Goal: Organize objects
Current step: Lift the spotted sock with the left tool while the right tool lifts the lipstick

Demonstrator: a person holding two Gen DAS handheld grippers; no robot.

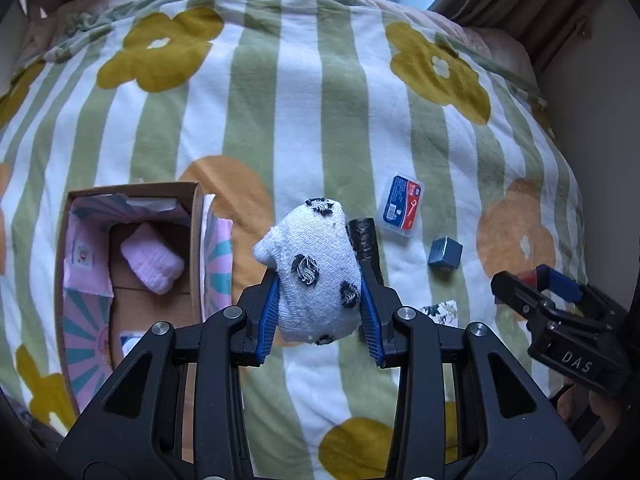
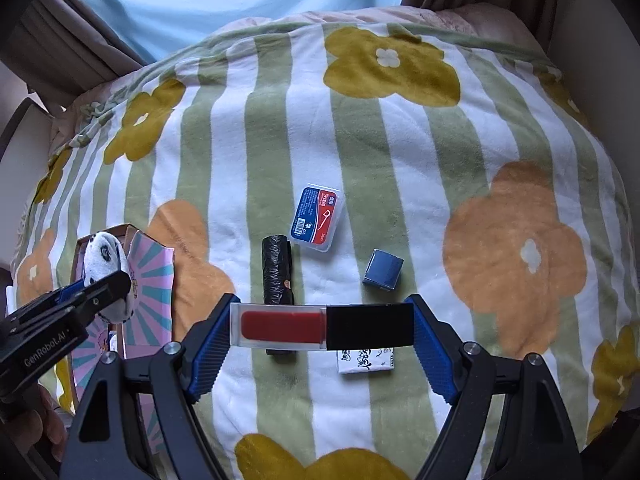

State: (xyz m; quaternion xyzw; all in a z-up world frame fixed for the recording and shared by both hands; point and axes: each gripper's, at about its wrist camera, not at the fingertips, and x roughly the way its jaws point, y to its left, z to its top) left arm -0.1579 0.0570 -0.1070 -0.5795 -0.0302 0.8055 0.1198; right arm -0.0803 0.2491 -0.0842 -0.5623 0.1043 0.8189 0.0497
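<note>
My left gripper fills the bottom of its frame: black angular arms with triangular cut-outs, round silver screw heads at the joints, ribbed blue pads. My right gripper is built the same. White lettering marks each housing, "DAS" at lower right and "GenRobot.AI" at lower left.

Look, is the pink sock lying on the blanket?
No, the pink sock lies inside the box, which sits on the blanket.
</note>
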